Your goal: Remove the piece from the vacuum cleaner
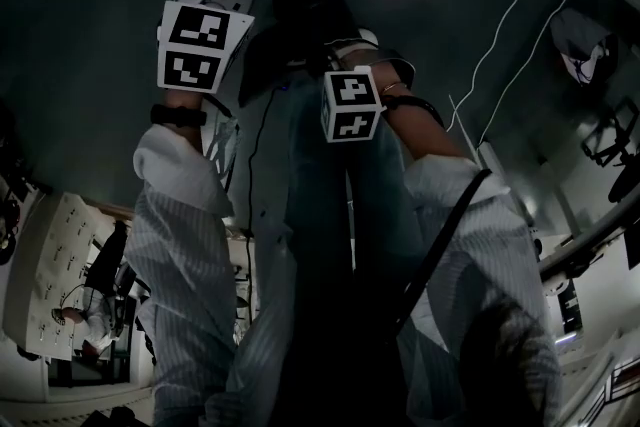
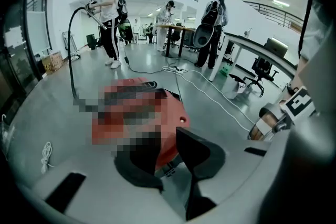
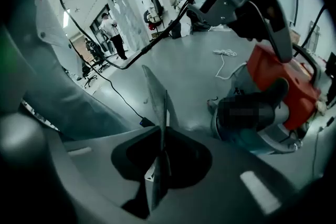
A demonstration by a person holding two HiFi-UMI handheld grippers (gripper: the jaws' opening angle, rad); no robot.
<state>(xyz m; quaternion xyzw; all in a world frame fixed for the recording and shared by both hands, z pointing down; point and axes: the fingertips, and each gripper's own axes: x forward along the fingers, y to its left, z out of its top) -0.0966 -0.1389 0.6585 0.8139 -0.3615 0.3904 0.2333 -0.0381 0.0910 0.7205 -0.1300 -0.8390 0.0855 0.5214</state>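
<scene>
Left tongs [image 2: 167, 150] pinch the red plastic vacuum cleaner [image 2: 170, 115]; right tongs [image 3: 161, 105], empty, are closing, blades nearly together.

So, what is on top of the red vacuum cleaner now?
The left gripper sits on the vacuum cleaner, and its jaws appear closed on the edge of the red cover. The surface beneath the gripper is covered, so I cannot see it.

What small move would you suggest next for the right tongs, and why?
Probably swing the right tongs toward the red vacuum cleaner and reopen them: they are closing on nothing, clear of it, while the left tongs seem to grip its red body.
</scene>
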